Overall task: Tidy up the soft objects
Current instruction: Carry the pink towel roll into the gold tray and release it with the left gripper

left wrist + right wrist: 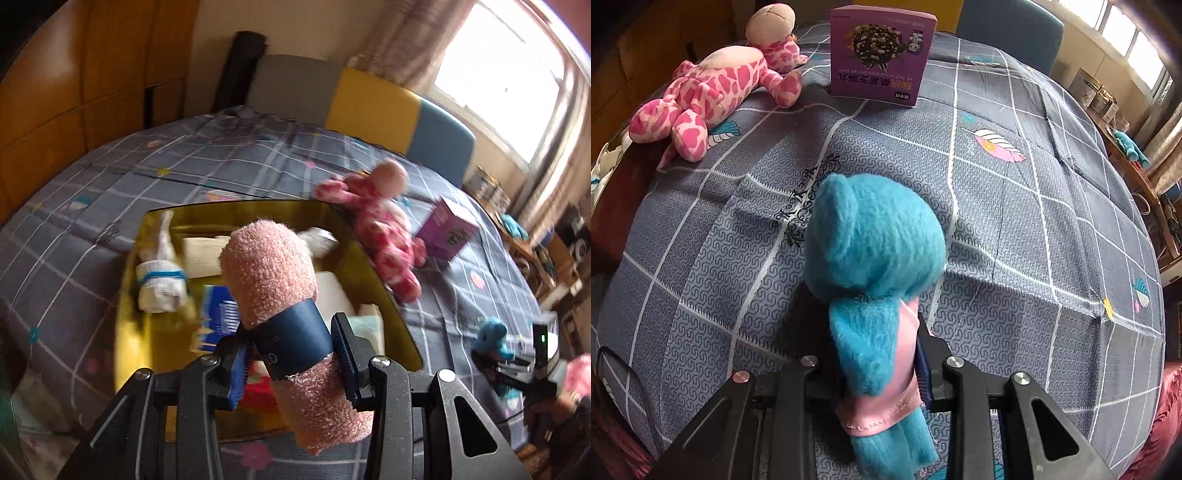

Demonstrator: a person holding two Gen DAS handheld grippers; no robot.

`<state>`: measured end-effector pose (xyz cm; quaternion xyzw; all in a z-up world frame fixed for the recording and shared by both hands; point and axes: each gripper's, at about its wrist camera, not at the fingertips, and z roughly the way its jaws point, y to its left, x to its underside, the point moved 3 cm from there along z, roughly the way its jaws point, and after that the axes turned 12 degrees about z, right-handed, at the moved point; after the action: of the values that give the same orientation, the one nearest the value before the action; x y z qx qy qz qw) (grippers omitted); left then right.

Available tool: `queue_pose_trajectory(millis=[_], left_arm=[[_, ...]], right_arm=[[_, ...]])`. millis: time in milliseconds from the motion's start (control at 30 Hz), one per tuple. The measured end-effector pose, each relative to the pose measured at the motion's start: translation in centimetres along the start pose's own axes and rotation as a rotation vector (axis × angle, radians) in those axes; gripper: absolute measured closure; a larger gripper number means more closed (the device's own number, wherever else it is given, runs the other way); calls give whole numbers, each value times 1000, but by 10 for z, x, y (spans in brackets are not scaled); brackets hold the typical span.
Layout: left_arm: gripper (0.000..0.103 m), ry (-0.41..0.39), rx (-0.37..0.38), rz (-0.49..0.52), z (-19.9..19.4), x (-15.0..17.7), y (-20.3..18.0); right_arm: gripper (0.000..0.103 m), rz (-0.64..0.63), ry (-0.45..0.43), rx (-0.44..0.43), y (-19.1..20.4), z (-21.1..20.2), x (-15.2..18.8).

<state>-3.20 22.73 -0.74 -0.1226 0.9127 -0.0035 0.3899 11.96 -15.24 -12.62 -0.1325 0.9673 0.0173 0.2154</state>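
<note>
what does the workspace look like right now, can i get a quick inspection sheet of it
surface: bed with a grey grid-pattern cover.
job's things: rolled pink towel with a dark blue band, held over the yellow box; blue plush toy held above the bed; pink spotted plush lying beside the box; white rolled cloth inside the box.
clutter: purple carton upright on the bed; other items in the box too blurred to name.
grippers: left hand-held gripper shut on the towel; right hand-held gripper shut on the blue plush.
cables: nothing seen.
surroundings: grey, yellow and blue headboard, window, wooden wardrobe.
</note>
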Motion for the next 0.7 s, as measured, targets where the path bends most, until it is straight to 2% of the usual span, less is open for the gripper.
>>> queue_pose_trajectory(millis=[100, 233, 367, 500, 633, 700], left_arm=[[62, 5, -39, -62, -5, 3, 35], [62, 51, -66, -108, 3, 14, 64], [62, 105, -59, -81, 24, 21, 65], [59, 168, -77, 8, 47, 27, 56], [55, 208, -90, -22, 61, 36, 61], [48, 198, -105, -40, 58, 37, 63]], right_arm=[[74, -3, 0, 2, 0, 0, 0], [74, -4, 0, 3, 0, -1, 0], [74, -4, 1, 3, 0, -2, 0], [74, -2, 2, 3, 0, -2, 0], [74, -1, 3, 3, -1, -2, 0], [74, -1, 2, 5, -1, -2, 0]])
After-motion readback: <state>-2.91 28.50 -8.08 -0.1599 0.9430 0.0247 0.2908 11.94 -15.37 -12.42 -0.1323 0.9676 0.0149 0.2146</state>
